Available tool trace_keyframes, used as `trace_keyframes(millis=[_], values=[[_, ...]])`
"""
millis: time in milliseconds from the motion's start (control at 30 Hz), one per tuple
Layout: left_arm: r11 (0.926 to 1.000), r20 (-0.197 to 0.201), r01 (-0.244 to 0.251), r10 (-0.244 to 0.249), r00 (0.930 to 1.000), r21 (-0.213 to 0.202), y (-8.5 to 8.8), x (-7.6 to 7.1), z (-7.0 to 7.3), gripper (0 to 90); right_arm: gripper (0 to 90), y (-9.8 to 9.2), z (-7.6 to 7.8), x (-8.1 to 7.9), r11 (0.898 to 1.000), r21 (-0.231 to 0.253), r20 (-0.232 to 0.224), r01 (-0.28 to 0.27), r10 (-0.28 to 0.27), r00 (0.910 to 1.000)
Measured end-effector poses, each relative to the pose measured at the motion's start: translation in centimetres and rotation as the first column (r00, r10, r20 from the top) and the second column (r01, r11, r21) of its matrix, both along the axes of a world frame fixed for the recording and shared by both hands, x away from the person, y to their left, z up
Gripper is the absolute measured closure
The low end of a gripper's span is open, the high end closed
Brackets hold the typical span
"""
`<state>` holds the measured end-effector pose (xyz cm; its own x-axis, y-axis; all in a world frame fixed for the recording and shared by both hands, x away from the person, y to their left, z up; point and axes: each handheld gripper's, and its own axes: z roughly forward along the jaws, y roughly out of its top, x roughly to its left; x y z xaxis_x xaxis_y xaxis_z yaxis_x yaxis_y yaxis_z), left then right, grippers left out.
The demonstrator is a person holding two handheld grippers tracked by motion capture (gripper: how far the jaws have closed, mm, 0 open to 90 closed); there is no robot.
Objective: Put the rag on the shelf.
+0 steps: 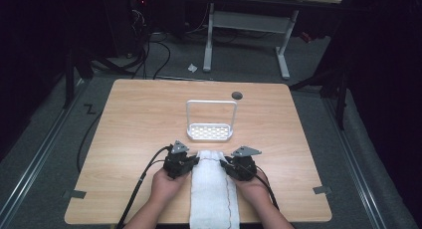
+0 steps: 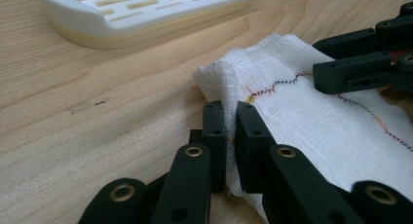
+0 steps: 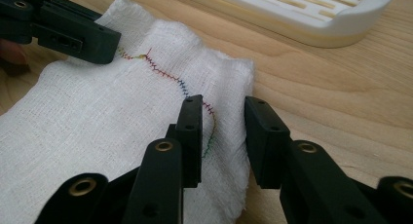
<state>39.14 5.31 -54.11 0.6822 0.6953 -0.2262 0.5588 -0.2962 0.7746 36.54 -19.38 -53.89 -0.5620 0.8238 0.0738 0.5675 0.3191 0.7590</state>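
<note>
A folded white cloth (image 1: 214, 189) lies on the table (image 1: 134, 114) as a long strip, its long axis running from the person's edge straight away toward the white slotted rack (image 1: 209, 132), which stands just beyond the strip's far end without touching it. A wavy coloured stitch line (image 3: 182, 85) runs along the strip near its right side.

The two tools sit at that far end, one on each long edge, facing inward across the cloth's width. The left tool (image 2: 231, 131) has its jaws nearly together, with the left corner of the cloth bunched up and pinched between them; the fabric stands in a small ridge right at the jaw tips. The right tool (image 3: 221, 131) straddles the right edge: one jaw rests on top of the cloth beside the stitching, the other stands off the cloth's edge over bare wood, and a clear gap shows between them, so the pads do not yet press on the fabric. In the high view the left tool (image 1: 180, 162) and the right tool (image 1: 241, 164) stand level with each other.

Because both corners lie at the same end, the likely move is a lift or fold along the long axis, back toward the person. That depends on the right jaws closing on their corner first; otherwise the cloth would rise on one side only and skew.
</note>
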Motion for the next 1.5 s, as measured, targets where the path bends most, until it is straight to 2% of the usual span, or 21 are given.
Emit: trace_keyframes(millis=[200, 300, 500, 533, 633, 667, 700, 767, 867, 1033, 1067, 1100, 1133, 1200, 1233, 1267, 1300, 1333, 1367, 1400, 1500], values=[[0.9998, -0.007, 0.017, -0.017, 0.9998, -0.012, 0.1, 0.0, 0.0, 83.2, 82.0, 0.0, 0.0, 0.1, 1.000, 0.011, -0.004, -0.018, 0.018, 0.9998], [0.9999, 0.028, 0.010, -0.010, 0.9996, 0.000, 0.0, -0.4, 0.1, 84.4, 82.5, 0.2, 0.0, -0.2, 1.000, -0.001, 0.008, -0.011, 0.011, 0.9999], [0.9987, 0.115, -0.047, 0.049, 0.9922, -0.020, 0.1, -2.3, 0.4, 85.2, 82.5, 0.6, 0.4, -1.8, 1.000, -0.001, 0.103, 0.015, -0.015, 0.9945], [0.9963, 0.155, -0.075, 0.080, 0.9846, -0.043, 0.0, -3.4, 0.6, 85.4, 82.4, 0.8, 0.7, -2.5, 1.000, -0.012, 0.144, 0.024, -0.022, 0.9894], [0.9912, 0.177, -0.112, 0.123, 0.9765, -0.070, -0.1, -4.2, 1.0, 85.4, 82.5, 0.9, 1.0, -3.0, 0.999, -0.032, 0.198, 0.024, -0.017, 0.9801], [0.9855, 0.198, -0.147, 0.161, 0.9668, -0.086, -0.3, -4.8, 1.4, 85.5, 82.5, 1.0, 1.4, -3.3, 0.999, -0.028, 0.230, 0.030, -0.023, 0.9729], [0.9855, 0.198, -0.147, 0.161, 0.9668, -0.086, -0.3, -4.8, 1.4, 85.5, 82.5, 1.0, 1.4, -3.3, 0.999, -0.028, 0.230, 0.030, -0.023, 0.9729], [0.9796, 0.233, -0.180, 0.196, 0.9525, -0.089, -0.6, -5.3, 1.8, 85.5, 82.4, 1.0, 1.8, -3.6, 0.999, -0.013, 0.265, 0.038, -0.033, 0.9637], [0.9757, 0.242, -0.194, 0.213, 0.9465, -0.101, -0.7, -5.5, 2.0, 85.5, 82.4, 1.1, 2.0, -3.9, 0.999, -0.006, 0.284, 0.041, -0.037, 0.9581], [0.9704, 0.269, -0.197, 0.229, 0.9357, -0.140, -0.5, -6.0, 3.3, 85.5, 82.4, 1.1, 3.3, -4.6, 0.999, 0.025, 0.351, 0.035, -0.041, 0.9354], [0.9696, 0.292, -0.193, 0.230, 0.9282, -0.150, -0.5, -6.2, 4.1, 85.5, 82.4, 1.1, 3.6, -4.6, 0.999, 0.032, 0.359, 0.034, -0.043, 0.9324], [0.9696, 0.292, -0.193, 0.230, 0.9282, -0.150, -0.5, -6.2, 4.1, 85.5, 82.4, 1.1, 3.6, -4.6, 0.999, 0.032, 0.359, 0.034, -0.043, 0.9324], [0.9695, 0.322, -0.189, 0.231, 0.9182, -0.157, -0.5, -6.3, 4.9, 85.5, 82.4, 1.1, 4.2, -4.7, 0.998, 0.047, 0.381, 0.035, -0.050, 0.9233], [0.9694, 0.329, -0.183, 0.229, 0.9163, -0.163, -0.5, -6.4, 5.4, 85.5, 82.4, 1.1, 4.5, -4.8, 0.998, 0.052, 0.390, 0.037, -0.054, 0.9193], [0.9697, 0.332, -0.174, 0.223, 0.9165, -0.171, -0.5, -6.4, 5.8, 85.6, 82.5, 1.0, 5.2, -4.8, 0.997, 0.062, 0.406, 0.037, -0.059, 0.9120], [0.9703, 0.354, -0.161, 0.217, 0.9098, -0.180, -0.5, -6.7, 6.7, 85.6, 82.4, 0.9, 5.5, -4.9, 0.997, 0.065, 0.416, 0.037, -0.061, 0.9071], [0.9703, 0.354, -0.161, 0.217, 0.9098, -0.180, -0.5, -6.7, 6.7, 85.6, 82.4, 0.9, 5.5, -4.9, 0.997, 0.065, 0.416, 0.037, -0.061, 0.9071], [0.9699, 0.365, -0.155, 0.215, 0.9060, -0.188, -0.5, -6.9, 7.1, 85.6, 82.4, 0.8, 6.2, -5.1, 0.997, 0.065, 0.440, 0.038, -0.062, 0.8960], [0.9700, 0.374, -0.149, 0.213, 0.9025, -0.192, -0.5, -7.0, 7.5, 85.6, 82.4, 0.8, 6.2, -5.1, 0.997, 0.065, 0.440, 0.038, -0.062, 0.8960], [0.9699, 0.397, -0.138, 0.209, 0.8937, -0.201, -0.5, -7.4, 8.3, 85.6, 82.4, 0.7, 6.8, -5.3, 0.998, 0.060, 0.464, 0.035, -0.059, 0.8841], [0.9718, 0.424, -0.128, 0.203, 0.8829, -0.198, -0.7, -7.7, 9.0, 85.6, 82.4, 0.6, 7.4, -5.5, 0.997, 0.066, 0.480, 0.035, -0.063, 0.8752]])
